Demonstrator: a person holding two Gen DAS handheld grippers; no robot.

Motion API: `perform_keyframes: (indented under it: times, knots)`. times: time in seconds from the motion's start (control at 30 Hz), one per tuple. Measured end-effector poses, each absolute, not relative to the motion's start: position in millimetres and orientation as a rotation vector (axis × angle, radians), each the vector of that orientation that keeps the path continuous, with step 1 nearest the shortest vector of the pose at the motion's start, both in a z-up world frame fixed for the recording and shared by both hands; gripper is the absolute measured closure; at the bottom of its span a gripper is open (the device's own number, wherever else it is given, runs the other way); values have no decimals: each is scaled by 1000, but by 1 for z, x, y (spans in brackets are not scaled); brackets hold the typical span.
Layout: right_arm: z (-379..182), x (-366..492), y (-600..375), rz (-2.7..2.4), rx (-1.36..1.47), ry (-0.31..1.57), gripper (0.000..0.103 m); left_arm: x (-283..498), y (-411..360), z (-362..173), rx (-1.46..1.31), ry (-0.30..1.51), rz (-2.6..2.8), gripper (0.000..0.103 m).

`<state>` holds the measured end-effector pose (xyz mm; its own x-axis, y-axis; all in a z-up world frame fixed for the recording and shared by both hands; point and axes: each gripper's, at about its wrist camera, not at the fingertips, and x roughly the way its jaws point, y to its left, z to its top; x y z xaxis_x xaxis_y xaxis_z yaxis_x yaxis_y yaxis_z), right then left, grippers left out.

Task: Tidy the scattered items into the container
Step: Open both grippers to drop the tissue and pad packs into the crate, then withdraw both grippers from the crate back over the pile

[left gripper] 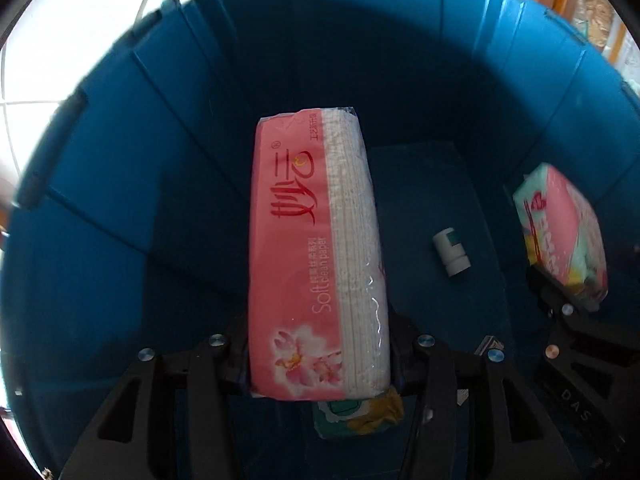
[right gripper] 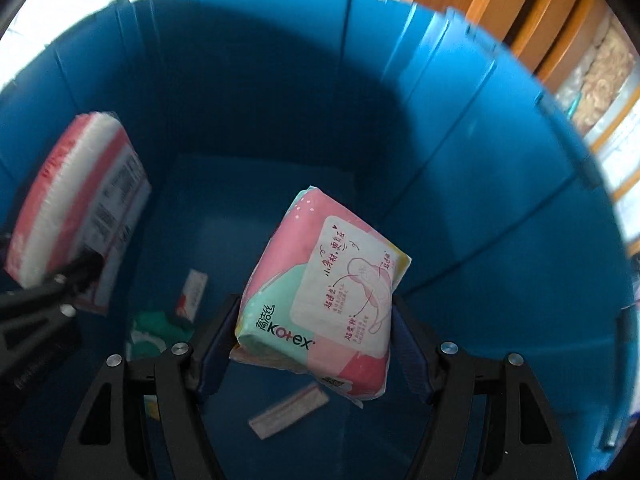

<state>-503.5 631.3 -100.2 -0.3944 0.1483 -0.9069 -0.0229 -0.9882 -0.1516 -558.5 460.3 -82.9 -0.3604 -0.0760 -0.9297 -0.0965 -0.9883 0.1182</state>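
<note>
Both grippers hang inside a deep blue bin (left gripper: 160, 160). My left gripper (left gripper: 320, 356) is shut on a long pink tissue pack (left gripper: 312, 248), gripped near its lower end, above the bin floor. In the right wrist view the same pack (right gripper: 80, 200) and left gripper (right gripper: 80, 272) show at the left. My right gripper (right gripper: 316, 332) is shut on a pink and mint Kotex pack (right gripper: 320, 296), tilted, held by its sides. That pack (left gripper: 560, 232) also shows at the right of the left wrist view.
On the bin floor lie a small white bottle (left gripper: 451, 255), a green and yellow packet (left gripper: 356, 416), and two flat white and red sachets (right gripper: 192, 292) (right gripper: 288, 412). Wooden furniture (right gripper: 500, 8) stands beyond the bin's right rim, pale tiled floor (left gripper: 60, 40) to the left.
</note>
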Motion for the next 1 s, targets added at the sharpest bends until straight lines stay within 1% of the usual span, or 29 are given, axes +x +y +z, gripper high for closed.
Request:
perform_keyframes:
  times: [0.17,0.2,0.27,0.3,0.33,0.47,0.53,0.57,0.6,0.73,0.83,0.9,1.0]
  knots:
    - [-113,-501,634,2495,-1702,-211,31,-551,471,-91,-1794,294,2537,51]
    - [-113,-500,636,2494,-1700,-205,31,-549,473,-89,-1777,305,2538,49]
    - [-113,-498,639,2497,-1694,-185,31,-545,478,-84,-1733,323,2551,40]
    - [-113,-498,641,2498,-1689,-175,31,-543,481,-81,-1710,328,2557,31]
    - [-113,-497,643,2500,-1686,-164,30,-540,484,-78,-1689,333,2563,28]
    - [-115,-493,648,2498,-1677,-147,30,-540,486,-75,-1674,353,2570,27]
    - [-112,-490,646,2509,-1664,-134,29,-536,491,-76,-1680,364,2573,27]
    - [-111,-489,646,2515,-1658,-124,26,-535,495,-77,-1681,366,2574,27]
    - [-111,-488,647,2518,-1657,-111,18,-539,494,-77,-1681,365,2575,27]
    - [-106,-506,655,2506,-1668,-68,17,-545,482,-78,-1681,367,2577,27]
    - [-108,-514,649,2493,-1702,-42,13,-543,483,-77,-1681,371,2578,27]
    - [-109,-514,646,2495,-1725,-46,7,-542,481,-75,-1681,371,2580,28]
    - [-110,-513,641,2489,-1753,-60,5,-545,480,-78,-1689,366,2591,27]
